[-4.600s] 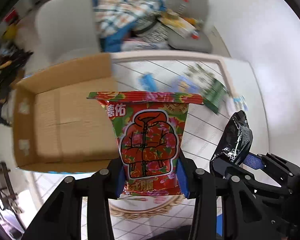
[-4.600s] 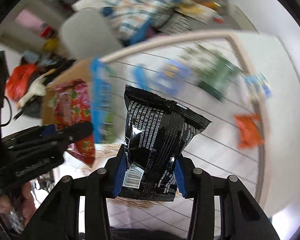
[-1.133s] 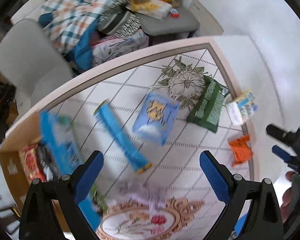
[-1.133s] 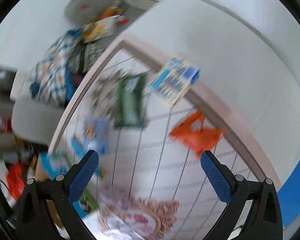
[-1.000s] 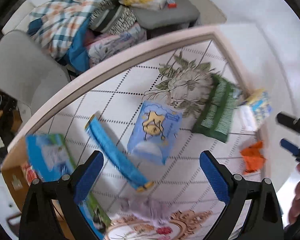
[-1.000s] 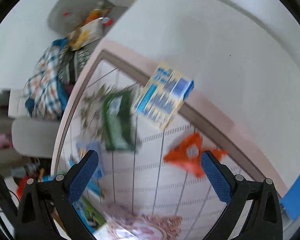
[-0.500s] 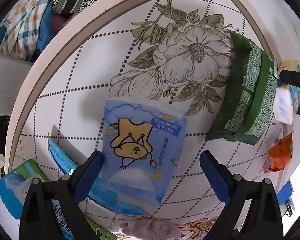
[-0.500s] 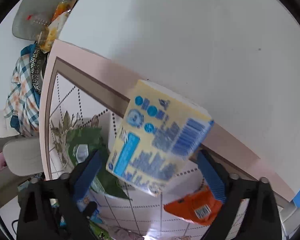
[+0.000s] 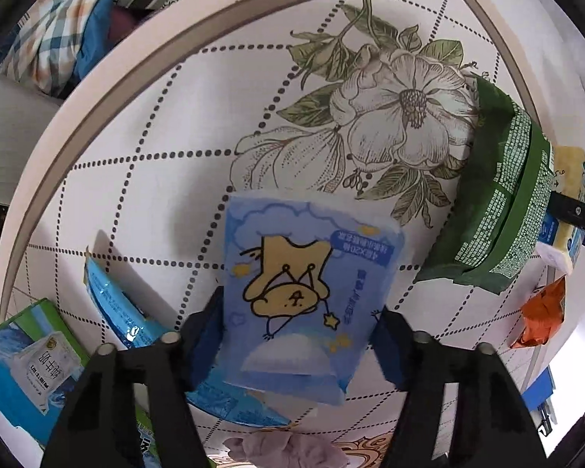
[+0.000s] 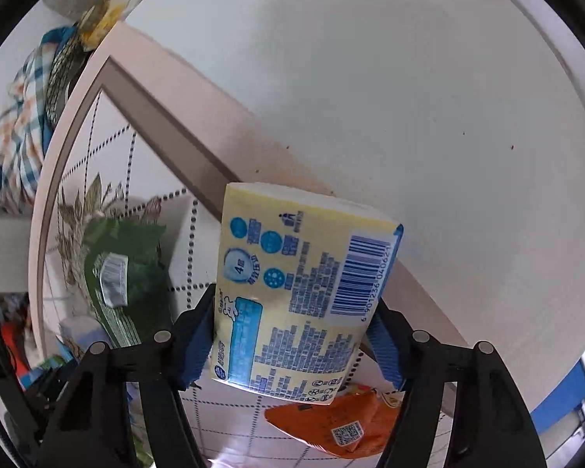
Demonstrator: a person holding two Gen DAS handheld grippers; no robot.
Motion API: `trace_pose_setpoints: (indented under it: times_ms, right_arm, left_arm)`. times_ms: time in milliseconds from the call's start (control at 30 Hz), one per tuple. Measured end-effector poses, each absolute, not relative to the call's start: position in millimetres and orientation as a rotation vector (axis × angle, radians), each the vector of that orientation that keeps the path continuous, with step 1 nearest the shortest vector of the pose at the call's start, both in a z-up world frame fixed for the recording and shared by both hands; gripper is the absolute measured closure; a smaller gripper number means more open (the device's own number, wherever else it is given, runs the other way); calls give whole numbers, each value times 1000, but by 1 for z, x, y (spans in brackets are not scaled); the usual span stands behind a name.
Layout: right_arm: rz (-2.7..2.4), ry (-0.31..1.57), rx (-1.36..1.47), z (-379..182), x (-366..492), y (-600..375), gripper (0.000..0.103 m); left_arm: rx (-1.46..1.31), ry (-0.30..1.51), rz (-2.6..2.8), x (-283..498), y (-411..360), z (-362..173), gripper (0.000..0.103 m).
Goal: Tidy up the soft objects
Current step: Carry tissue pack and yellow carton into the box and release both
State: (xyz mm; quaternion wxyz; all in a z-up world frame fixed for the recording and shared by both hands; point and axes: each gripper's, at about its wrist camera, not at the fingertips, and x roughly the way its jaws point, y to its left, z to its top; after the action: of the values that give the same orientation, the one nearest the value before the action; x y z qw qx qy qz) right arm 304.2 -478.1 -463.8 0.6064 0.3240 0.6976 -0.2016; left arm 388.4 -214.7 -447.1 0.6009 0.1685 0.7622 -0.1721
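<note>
On the bench (image 9: 167,124), both jaws have just been closing, the left gripper (image 9: 296,335) around the blue tissue pack (image 9: 304,292), the right gripper (image 10: 292,335) around the yellow tissue pack (image 10: 304,292), while the green bag (image 9: 503,210), orange packet (image 9: 542,316) and others remain unsorted.

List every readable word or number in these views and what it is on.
"6 901236 040621": beside the barcode on the yellow-and-blue plastic tissue pack.
"4": in a pale circle on that pack.
Blue plastic pack with a cartoon bear, dark green foil bag, orange packet: print too small to read.
</note>
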Motion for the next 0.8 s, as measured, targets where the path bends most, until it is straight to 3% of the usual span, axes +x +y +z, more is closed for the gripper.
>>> trace_pose_setpoints:
  times_ms: [167,467,800]
  right_arm:
    - [-449,1606,698,-458,302,-470,35]
    - [-393,1547,648,-424,293,-446,35]
    - [-213,1456,574,-339,289,-375,35]
  left_arm:
    - [367,1744,-396,385,-220,-435,55]
    - [261,1687,-429,361,-212,-393,57]
    - [95,1575,-455,334,-170,-306,57]
